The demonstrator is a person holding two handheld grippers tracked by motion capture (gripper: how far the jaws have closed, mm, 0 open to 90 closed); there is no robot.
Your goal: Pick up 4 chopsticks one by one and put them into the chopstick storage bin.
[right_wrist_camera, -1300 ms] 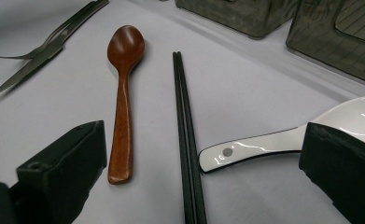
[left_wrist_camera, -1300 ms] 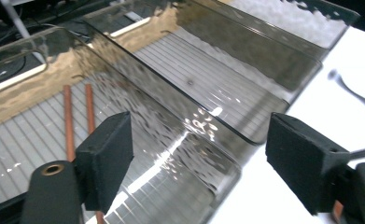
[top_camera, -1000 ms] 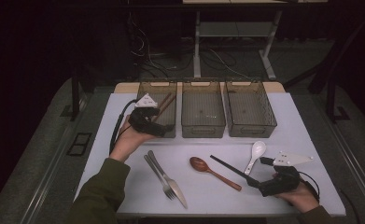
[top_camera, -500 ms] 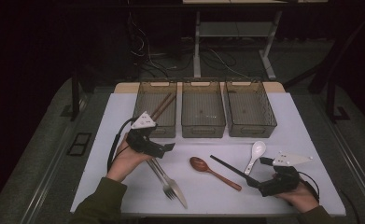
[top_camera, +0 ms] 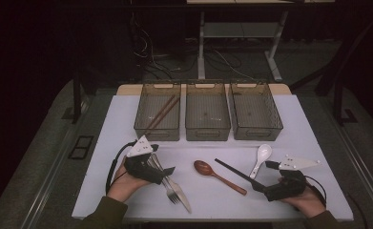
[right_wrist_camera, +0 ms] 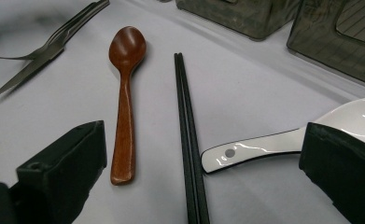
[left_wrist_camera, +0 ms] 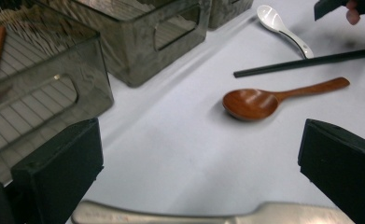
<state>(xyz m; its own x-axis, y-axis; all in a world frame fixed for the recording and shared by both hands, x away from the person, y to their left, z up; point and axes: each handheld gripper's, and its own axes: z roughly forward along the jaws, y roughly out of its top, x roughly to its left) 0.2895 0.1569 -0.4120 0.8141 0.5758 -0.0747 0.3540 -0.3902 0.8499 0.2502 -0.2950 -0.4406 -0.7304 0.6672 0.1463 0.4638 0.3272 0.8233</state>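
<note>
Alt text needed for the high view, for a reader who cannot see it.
On a white table, the left gripper hovers open over metal cutlery while the right gripper rests open by black chopsticks. A wooden spoon and a white spoon lie between them; behind stand three bins, the left bin holding brown chopsticks.

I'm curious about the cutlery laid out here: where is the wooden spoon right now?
In the high view the wooden spoon lies near the table's front middle, between the metal cutlery on the left and the black chopsticks on the right.
</note>
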